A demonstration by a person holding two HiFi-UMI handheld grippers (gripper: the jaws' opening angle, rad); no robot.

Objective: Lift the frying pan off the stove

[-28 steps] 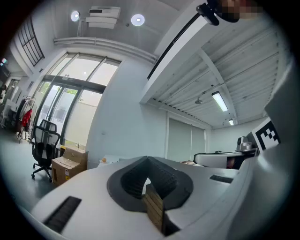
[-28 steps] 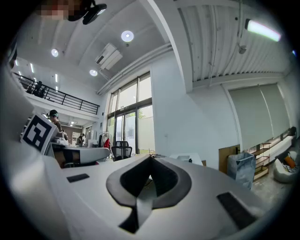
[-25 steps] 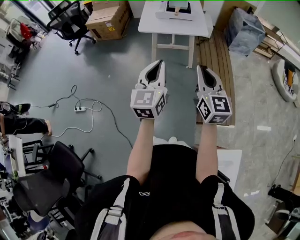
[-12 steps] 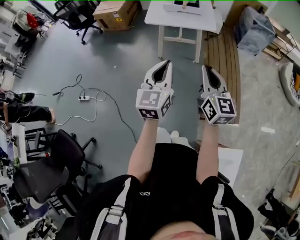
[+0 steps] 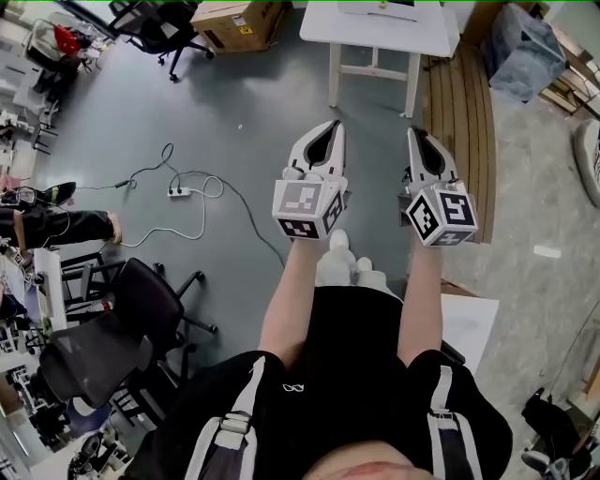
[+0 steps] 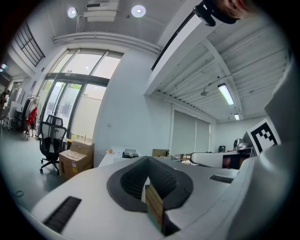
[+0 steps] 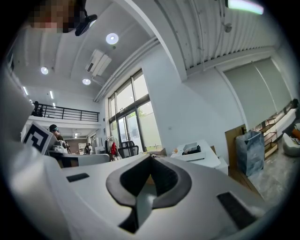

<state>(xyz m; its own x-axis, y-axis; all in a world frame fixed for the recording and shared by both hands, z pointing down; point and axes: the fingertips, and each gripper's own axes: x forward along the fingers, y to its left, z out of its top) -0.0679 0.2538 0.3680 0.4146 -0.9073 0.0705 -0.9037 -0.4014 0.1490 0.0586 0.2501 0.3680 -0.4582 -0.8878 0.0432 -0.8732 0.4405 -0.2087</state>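
Though shut, left gripper (image 5: 325, 126) and right gripper (image 5: 416, 133) well short of table (image 5: 439, 34).

You hold the left gripper (image 5: 326, 127) and the right gripper (image 5: 416, 135) side by side, apart, above the floor (image 5: 234, 112). The surface (image 5: 328, 28) stands ahead, with a cardboard box (image 5: 234, 17) to its left and planks (image 5: 459, 103) to its right. A power strip (image 5: 178, 191) lies on the floor to your left.
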